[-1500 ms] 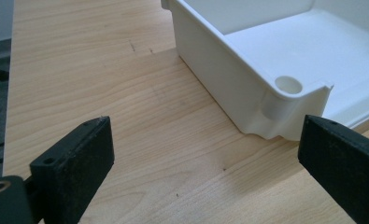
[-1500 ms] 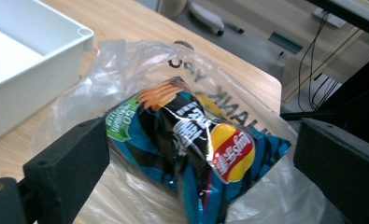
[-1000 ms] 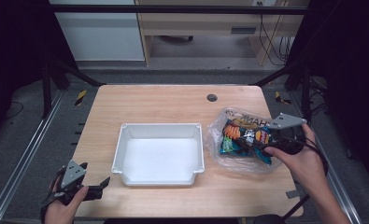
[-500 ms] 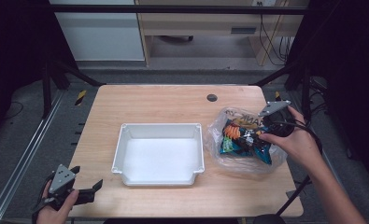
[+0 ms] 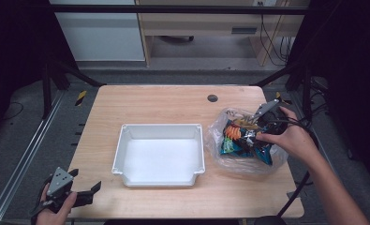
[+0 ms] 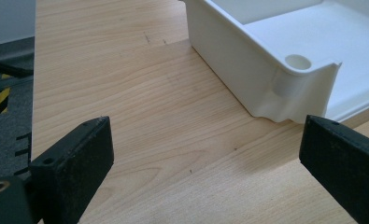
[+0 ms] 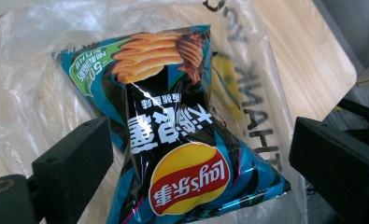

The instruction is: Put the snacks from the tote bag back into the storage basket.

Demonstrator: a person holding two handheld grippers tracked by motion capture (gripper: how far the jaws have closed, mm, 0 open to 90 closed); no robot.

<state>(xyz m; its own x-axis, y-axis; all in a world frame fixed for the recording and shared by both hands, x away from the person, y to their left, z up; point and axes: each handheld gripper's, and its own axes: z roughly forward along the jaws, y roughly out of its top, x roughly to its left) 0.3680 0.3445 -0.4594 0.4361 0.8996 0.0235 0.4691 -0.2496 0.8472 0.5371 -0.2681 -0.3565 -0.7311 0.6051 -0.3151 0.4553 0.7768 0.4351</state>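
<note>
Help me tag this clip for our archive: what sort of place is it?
Probably a lab or workshop recording station: a bare wooden table inside a dark metal frame, cables behind it, and a person's hand-held right gripper over a chip bag.

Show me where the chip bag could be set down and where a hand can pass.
Free: inside the white tray, bare; the wood between tray and far table edge; the strip between tray and left gripper. Crowded: the right side, where the right gripper hangs over the chip bag in its plastic bag.

Overhead view, two close gripper views
</note>
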